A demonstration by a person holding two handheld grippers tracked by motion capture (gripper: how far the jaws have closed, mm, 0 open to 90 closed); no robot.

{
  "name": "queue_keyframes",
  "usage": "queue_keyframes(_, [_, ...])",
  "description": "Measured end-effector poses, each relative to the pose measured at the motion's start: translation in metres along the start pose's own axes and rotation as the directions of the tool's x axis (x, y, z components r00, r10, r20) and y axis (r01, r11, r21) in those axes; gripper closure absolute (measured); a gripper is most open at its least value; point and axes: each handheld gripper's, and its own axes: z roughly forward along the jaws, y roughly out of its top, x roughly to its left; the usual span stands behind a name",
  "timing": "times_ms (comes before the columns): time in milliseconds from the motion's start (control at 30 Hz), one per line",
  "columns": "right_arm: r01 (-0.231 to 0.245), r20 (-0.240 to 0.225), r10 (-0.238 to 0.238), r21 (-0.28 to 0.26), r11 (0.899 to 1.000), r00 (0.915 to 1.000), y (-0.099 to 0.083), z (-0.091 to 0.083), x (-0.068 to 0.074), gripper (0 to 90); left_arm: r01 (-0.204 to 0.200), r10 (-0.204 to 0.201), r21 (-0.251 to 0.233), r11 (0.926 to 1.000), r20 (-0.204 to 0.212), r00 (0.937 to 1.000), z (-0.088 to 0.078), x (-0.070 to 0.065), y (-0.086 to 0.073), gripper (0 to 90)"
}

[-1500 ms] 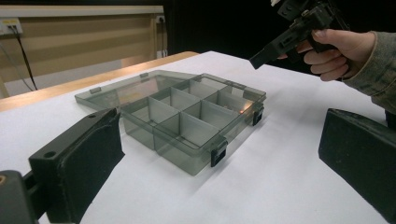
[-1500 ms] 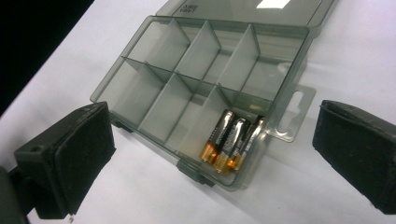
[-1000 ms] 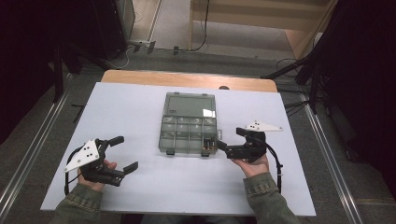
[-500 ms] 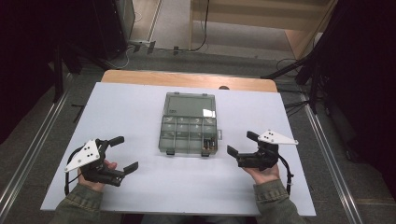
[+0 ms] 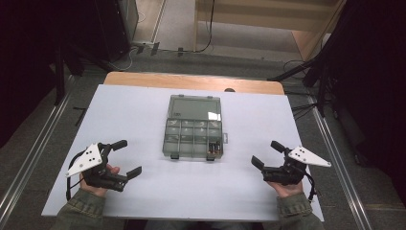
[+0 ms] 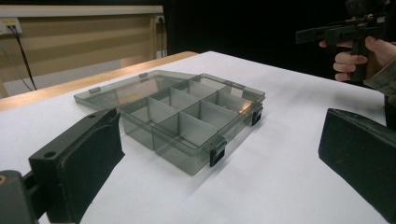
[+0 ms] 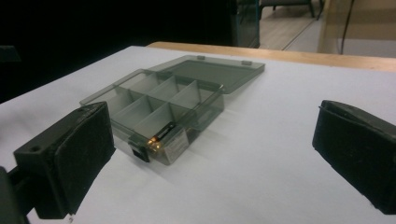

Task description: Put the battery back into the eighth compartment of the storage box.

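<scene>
Open organizer box (image 5: 193, 126) lies between—apart from—both grippers' fingers (image 5: 120, 143).

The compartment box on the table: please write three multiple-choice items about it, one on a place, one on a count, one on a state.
1. Where does the compartment box lie?
A. Mid-table, between the two hands
B. On the floor
C. Inside the left hand-held gripper

2. How many black latches show on its near edge?
A. None
B. Two
C. Five

3. How is its lid?
A. Shut
B. Removed
C. Open, lying flat behind the box

Answers: 1 A, it rests on the white table between the left hand-held gripper and the right hand-held gripper. 2 B, the left gripper view shows two. 3 C, the compartments are uncovered.
</scene>
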Motion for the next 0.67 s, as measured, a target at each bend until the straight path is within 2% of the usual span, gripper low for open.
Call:
queue_keyframes(100, [-0.003, 0.035, 0.004, -0.035, 0.999, 0.9994, -0.006, -0.008, -0.004, 0.0, 0.0, 0.0, -0.001, 1.0, 0.0, 1.0, 0.0, 0.0, 0.0, 0.0])
queue_keyframes(167, [-0.012, 0.055, 0.014, -0.033, 0.999, 0.9984, -0.01, -0.014, -0.007, 0.0, 0.0, 0.0, 0.001, 1.0, 0.0, 1.0, 0.0, 0.0, 0.0, 0.0])
queue_keyframes(267, [-0.027, 0.055, 0.029, -0.033, 0.999, 0.9981, -0.016, -0.02, -0.011, 0.0, 0.001, -0.001, 0.0, 1.0, -0.001, 1.0, 0.0, 0.0, 0.0, 0.0])
queue_keyframes(433, [0.025, 0.095, -0.018, -0.073, 0.997, 0.9953, -0.022, -0.029, -0.012, 0.0, -0.001, 0.001, 0.001, 1.0, -0.001, 1.0, 0.0, -0.001, 0.0, 0.0])
queue_keyframes(667, [0.04, 0.122, -0.034, -0.049, 0.998, 0.9919, -0.026, -0.025, -0.009, 0.0, 0.0, 0.0, 0.004, 1.0, -0.002, 1.0, 0.0, -0.001, 0.0, 0.0])
